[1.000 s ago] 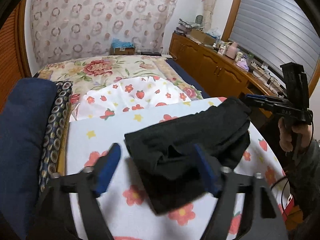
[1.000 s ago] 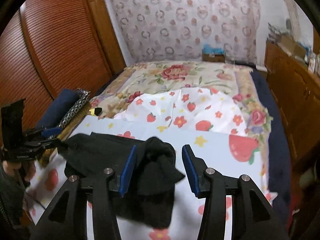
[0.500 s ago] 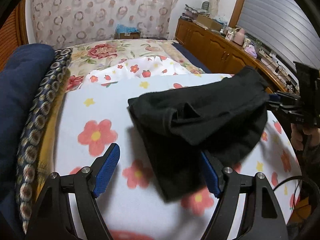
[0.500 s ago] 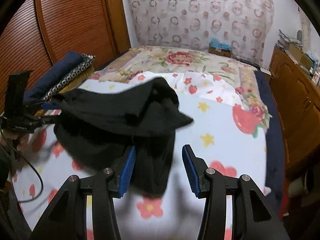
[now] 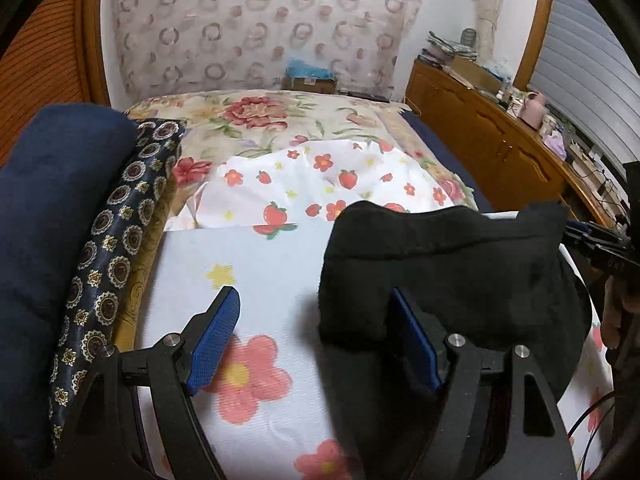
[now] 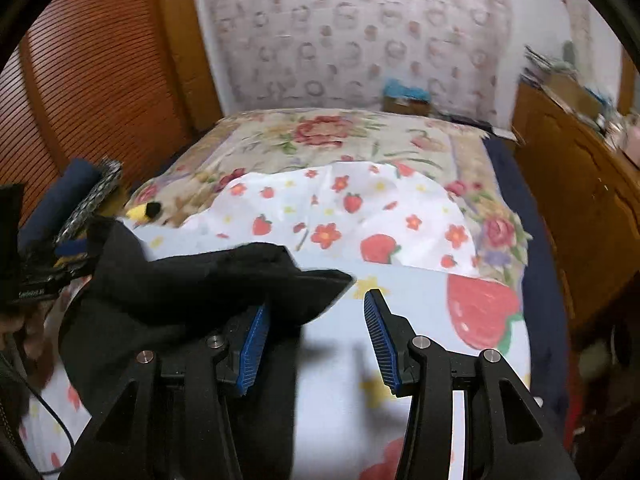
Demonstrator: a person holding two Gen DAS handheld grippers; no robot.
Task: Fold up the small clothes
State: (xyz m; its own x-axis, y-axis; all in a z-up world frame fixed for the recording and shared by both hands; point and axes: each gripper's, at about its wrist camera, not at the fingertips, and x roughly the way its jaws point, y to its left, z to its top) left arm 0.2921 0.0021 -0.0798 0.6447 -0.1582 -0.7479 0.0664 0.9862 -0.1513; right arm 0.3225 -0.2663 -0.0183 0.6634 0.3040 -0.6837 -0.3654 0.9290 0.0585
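1. The black knit garment (image 5: pixel 452 272) was found bunched and draped across both tools above the white flower-and-strawberry printed sheet (image 5: pixel 256 264) on the bed; it was not laid flat.
2. The left gripper (image 5: pixel 316 340) had its blue-padded jaws standing wide apart. The cloth hung over the outer side of one finger; nothing was pinched between the pads.
3. The right gripper (image 6: pixel 316 336) likewise had its jaws apart, with the garment (image 6: pixel 208 280) lying over the outside of one finger and the gap between the pads empty.
4. Progress was judged early: no neat fold was evident, and edges were crumpled and overlapping.
5. Outstanding: spread the garment flat, square the edges, then fold.
6. A rolled dark blue blanket (image 5: pixel 52 216) lay beside the sheet, clear of the work.
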